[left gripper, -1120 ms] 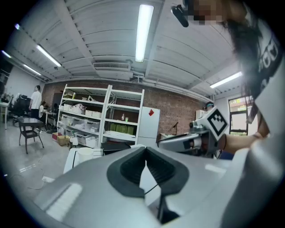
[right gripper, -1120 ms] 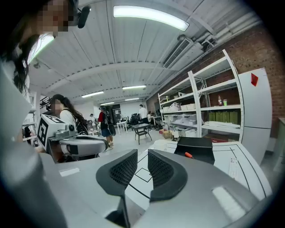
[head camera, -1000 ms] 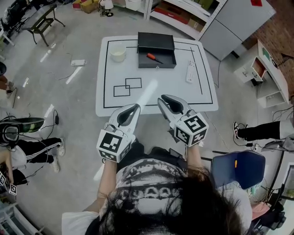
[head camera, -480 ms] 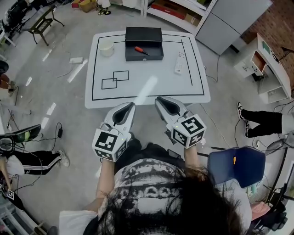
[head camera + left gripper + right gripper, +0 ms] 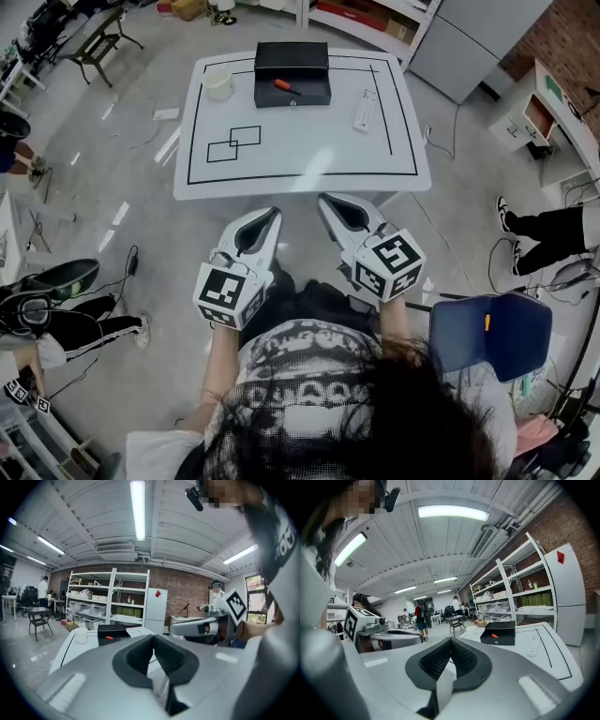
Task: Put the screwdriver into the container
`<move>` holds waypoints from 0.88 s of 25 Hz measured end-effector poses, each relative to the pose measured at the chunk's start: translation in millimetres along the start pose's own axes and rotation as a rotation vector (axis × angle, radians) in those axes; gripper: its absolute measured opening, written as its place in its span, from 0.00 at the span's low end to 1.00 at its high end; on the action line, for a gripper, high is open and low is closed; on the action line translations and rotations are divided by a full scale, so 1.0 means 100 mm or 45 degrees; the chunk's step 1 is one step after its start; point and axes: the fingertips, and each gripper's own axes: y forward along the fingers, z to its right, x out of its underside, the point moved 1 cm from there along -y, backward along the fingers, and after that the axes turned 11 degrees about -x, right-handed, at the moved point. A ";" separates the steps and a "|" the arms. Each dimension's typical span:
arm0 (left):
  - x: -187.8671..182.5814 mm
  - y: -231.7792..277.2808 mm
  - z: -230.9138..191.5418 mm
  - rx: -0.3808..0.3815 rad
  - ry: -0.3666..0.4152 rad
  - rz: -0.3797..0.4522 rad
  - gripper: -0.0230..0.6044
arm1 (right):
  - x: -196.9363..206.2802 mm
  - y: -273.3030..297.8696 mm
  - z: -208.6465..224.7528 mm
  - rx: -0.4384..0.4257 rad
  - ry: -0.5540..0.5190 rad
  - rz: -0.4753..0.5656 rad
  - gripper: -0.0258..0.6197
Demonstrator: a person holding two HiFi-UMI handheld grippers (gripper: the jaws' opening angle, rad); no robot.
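Note:
The orange-handled screwdriver (image 5: 286, 87) lies inside the open black container (image 5: 292, 58) at the far end of the white table (image 5: 300, 155). It shows as an orange spot (image 5: 108, 638) in the left gripper view and in the right gripper view (image 5: 494, 636). Both grippers hang in front of my body, short of the table's near edge. My left gripper (image 5: 272, 215) is shut with nothing in it. My right gripper (image 5: 327, 201) is also shut and empty. Each sees the other alongside: right gripper (image 5: 201, 627), left gripper (image 5: 393, 637).
A white cup (image 5: 218, 84) stands left of the container and a white remote (image 5: 364, 110) lies to its right. A blue chair (image 5: 487, 337) is behind my right arm. People's legs (image 5: 553, 230) and a seated person (image 5: 56, 300) flank me; shelves stand beyond the table.
The table with the container has slid up and away in the head view, so I stand farther back from it. Both grippers stay close in front of my body.

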 end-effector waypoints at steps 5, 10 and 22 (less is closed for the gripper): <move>0.02 -0.14 0.12 -0.012 0.017 0.005 0.04 | 0.05 -0.14 -0.14 -0.023 -0.007 0.020 0.02; 0.02 -0.25 0.20 -0.019 0.021 0.008 0.04 | 0.05 -0.21 -0.23 -0.035 -0.024 0.021 0.03; 0.01 -0.32 0.26 -0.002 0.029 0.033 0.04 | 0.04 -0.23 -0.32 -0.048 -0.049 0.026 0.03</move>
